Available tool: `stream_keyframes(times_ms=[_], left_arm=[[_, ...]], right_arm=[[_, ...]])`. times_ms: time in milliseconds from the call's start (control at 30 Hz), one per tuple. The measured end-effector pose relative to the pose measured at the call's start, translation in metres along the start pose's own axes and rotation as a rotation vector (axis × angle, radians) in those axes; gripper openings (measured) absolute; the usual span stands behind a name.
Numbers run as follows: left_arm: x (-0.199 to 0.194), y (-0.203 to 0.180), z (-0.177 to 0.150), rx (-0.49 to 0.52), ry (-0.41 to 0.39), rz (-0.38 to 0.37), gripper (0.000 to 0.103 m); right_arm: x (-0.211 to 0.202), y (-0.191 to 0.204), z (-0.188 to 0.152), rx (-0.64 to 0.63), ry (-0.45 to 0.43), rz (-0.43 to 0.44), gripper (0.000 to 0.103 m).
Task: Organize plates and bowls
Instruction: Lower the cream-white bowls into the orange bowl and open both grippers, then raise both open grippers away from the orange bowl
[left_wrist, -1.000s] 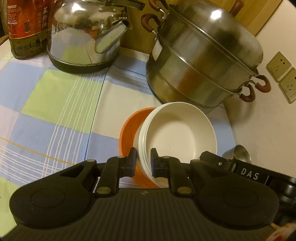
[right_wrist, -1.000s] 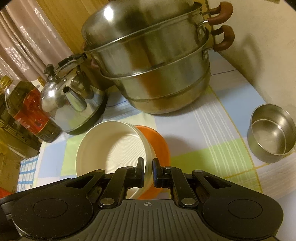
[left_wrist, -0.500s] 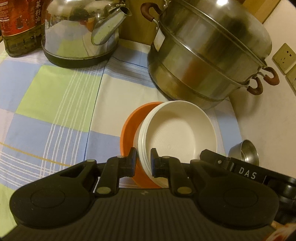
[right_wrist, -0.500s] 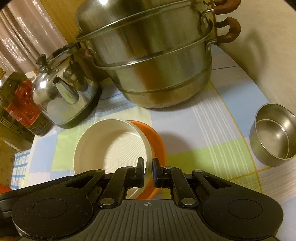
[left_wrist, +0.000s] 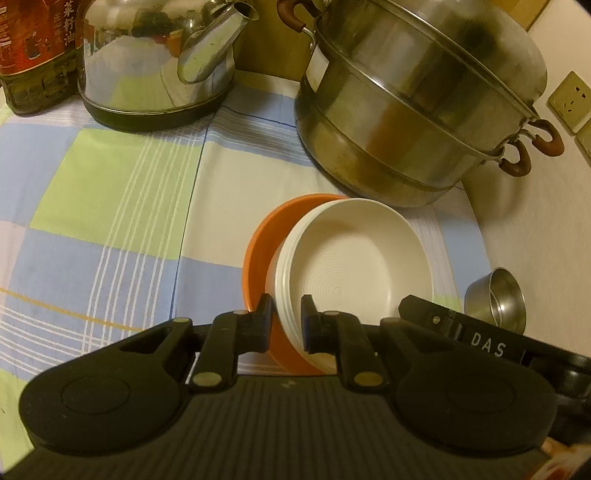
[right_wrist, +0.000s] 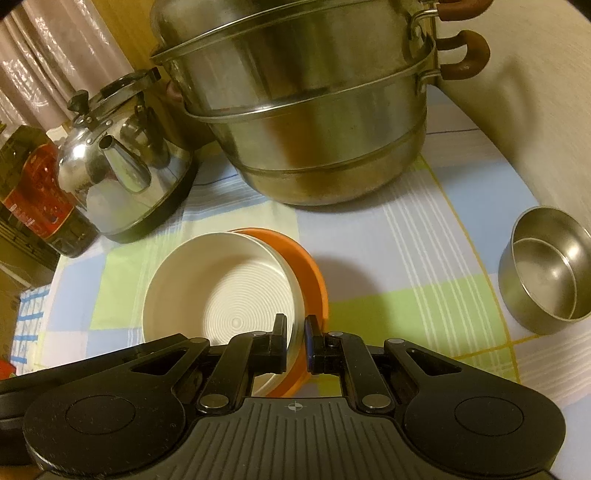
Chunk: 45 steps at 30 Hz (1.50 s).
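Since a second ago the big steamer pot (left_wrist: 417, 99) and kettle (left_wrist: 155, 66) have slid nearer in both views, while each grip on the dishes has stayed as it was. Nearest, the left gripper (left_wrist: 287, 321) pinches the left wall of the white bowl (left_wrist: 351, 266), its outer finger wedged between that bowl and the orange bowl (left_wrist: 258, 258) it sits in. The right gripper (right_wrist: 295, 341) pinches the white bowl's right wall the same way, orange rim just outside. Only the left view shows the other gripper's black body with "DAS" lettering and the two wall sockets (left_wrist: 570, 98); only the right view shows the curtain (right_wrist: 48, 62) and the kettle's lid knob. One white bowl and one orange, nested, lie over the checked cloth (left_wrist: 110, 192). Farther right stands one small steel cup (right_wrist: 546, 269); farthest, one steamer pot, one kettle, one oil bottle (left_wrist: 33, 48).
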<state>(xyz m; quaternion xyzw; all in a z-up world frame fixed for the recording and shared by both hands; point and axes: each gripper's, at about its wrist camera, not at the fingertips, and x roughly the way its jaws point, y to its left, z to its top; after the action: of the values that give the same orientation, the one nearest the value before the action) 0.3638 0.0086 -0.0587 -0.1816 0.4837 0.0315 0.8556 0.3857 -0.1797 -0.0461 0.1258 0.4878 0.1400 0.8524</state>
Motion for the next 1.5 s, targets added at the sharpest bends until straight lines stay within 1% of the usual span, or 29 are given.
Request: stream_keyframes(times_ms=[267, 467, 500, 567, 600, 633, 767, 900, 1033, 1267, 1300, 1333, 1400, 1500], left_arm=[[0.002, -0.001, 0.001, 0.009, 0.006, 0.003, 0.014], [0.002, -0.002, 0.0, 0.015, 0.005, 0.007, 0.014], [0.002, -0.002, 0.0, 0.016, 0.005, 0.007, 0.014], [0.002, -0.002, 0.0, 0.015, 0.002, -0.001, 0.019], [0.001, -0.002, 0.0, 0.015, 0.001, -0.003, 0.02], [0.0, -0.003, 0.001, 0.017, -0.003, -0.001, 0.022], [-0.005, -0.003, 0.003, 0.015, -0.026, -0.01, 0.031], [-0.011, -0.001, 0.005, 0.011, -0.046, -0.02, 0.031], [-0.018, 0.006, 0.006, -0.015, -0.062, -0.044, 0.031], [-0.026, 0.015, 0.003, -0.037, -0.073, -0.062, 0.031], [-0.027, 0.016, 0.002, -0.041, -0.074, -0.064, 0.031], [-0.028, 0.016, 0.002, -0.044, -0.074, -0.068, 0.031], [-0.029, 0.017, 0.001, -0.045, -0.075, -0.072, 0.031], [-0.029, 0.018, 0.001, -0.049, -0.075, -0.077, 0.031]], right_arm=[[0.002, 0.0, 0.001, 0.008, 0.005, 0.003, 0.01], [0.003, -0.006, 0.001, 0.033, 0.004, 0.024, 0.01], [0.003, -0.007, 0.001, 0.045, 0.0, 0.032, 0.013], [0.003, -0.011, 0.002, 0.07, -0.011, 0.058, 0.02], [0.002, -0.011, 0.002, 0.076, -0.017, 0.074, 0.026], [0.001, -0.012, 0.002, 0.077, -0.021, 0.086, 0.03], [-0.004, -0.009, 0.003, 0.071, -0.054, 0.09, 0.035], [-0.01, -0.011, 0.006, 0.072, -0.081, 0.094, 0.036], [-0.019, -0.012, 0.005, 0.066, -0.093, 0.093, 0.036], [-0.032, -0.014, -0.007, 0.051, -0.081, 0.1, 0.034], [-0.033, -0.014, -0.008, 0.047, -0.079, 0.103, 0.028], [-0.033, -0.012, -0.01, 0.039, -0.077, 0.103, 0.019], [-0.033, -0.009, -0.012, 0.026, -0.072, 0.107, 0.014], [-0.031, -0.002, -0.016, 0.012, -0.053, 0.115, 0.011]])
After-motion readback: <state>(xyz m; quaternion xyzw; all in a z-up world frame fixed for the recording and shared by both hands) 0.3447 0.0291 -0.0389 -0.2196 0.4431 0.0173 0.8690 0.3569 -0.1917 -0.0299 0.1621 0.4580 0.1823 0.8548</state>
